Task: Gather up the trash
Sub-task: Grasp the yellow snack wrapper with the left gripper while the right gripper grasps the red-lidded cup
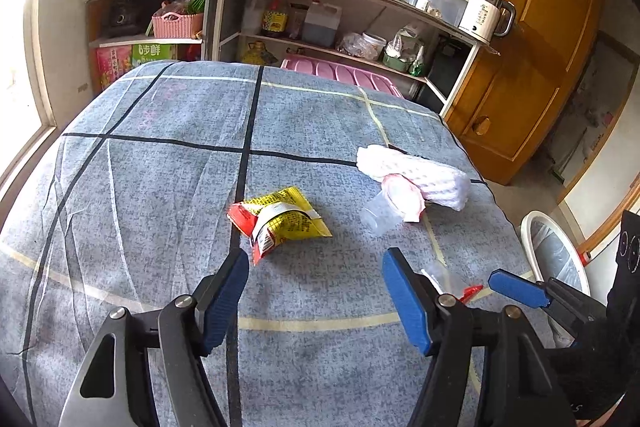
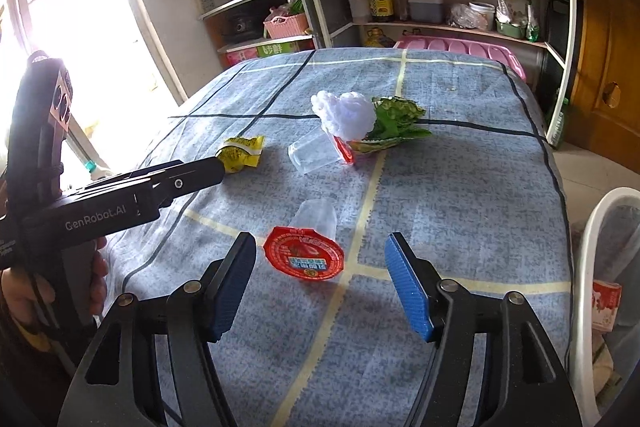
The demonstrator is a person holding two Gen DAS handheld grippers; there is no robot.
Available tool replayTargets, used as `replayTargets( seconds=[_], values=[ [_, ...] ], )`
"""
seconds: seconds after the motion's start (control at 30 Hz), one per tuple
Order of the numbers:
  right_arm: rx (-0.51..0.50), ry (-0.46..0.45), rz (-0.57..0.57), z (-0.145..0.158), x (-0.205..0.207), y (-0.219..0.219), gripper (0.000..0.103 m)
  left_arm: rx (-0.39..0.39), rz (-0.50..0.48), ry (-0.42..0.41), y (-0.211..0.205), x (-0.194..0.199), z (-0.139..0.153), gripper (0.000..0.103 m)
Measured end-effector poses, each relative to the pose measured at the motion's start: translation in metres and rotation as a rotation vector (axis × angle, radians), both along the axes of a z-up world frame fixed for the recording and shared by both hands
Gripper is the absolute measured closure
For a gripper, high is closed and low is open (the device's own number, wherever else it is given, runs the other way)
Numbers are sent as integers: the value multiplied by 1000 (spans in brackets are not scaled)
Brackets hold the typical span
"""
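Both your tools are spread with nothing pinched: left tool (image 1: pixel 316 291) sits low in its frame just below the yellow snack wrapper (image 1: pixel 280 217), right tool (image 2: pixel 320 279) flanks the red-lidded jelly cup (image 2: pixel 306 247) on the blue checked bench (image 2: pixel 460 195).

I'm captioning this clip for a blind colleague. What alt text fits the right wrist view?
The open right gripper hovers over a clear jelly cup with a red foil lid lying on a blue checked tablecloth. Farther off lie a yellow snack wrapper, near the left gripper's tip, another clear cup, white foam netting and a green wrapper; a white bin stands at right.
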State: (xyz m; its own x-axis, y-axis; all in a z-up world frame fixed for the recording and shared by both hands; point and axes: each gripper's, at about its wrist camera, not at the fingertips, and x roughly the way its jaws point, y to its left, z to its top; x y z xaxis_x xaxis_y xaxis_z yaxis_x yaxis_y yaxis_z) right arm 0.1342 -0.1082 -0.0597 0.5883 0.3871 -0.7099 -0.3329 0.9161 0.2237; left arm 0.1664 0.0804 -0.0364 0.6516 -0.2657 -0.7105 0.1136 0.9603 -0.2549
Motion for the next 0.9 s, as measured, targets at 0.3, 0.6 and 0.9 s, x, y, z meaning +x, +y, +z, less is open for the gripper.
replayTargets(
  seconds=[0.3, 0.6, 0.9],
  values=[
    [-61, 4, 9, -6, 7, 13, 36, 25, 23, 13, 13, 25, -8, 34],
    [-9, 57, -14, -15, 13, 5, 46, 93, 24, 39, 10, 53, -18, 34],
    [-4, 56, -14, -14, 14, 5, 58, 92, -14, 54, 0, 59, -26, 35]
  ],
)
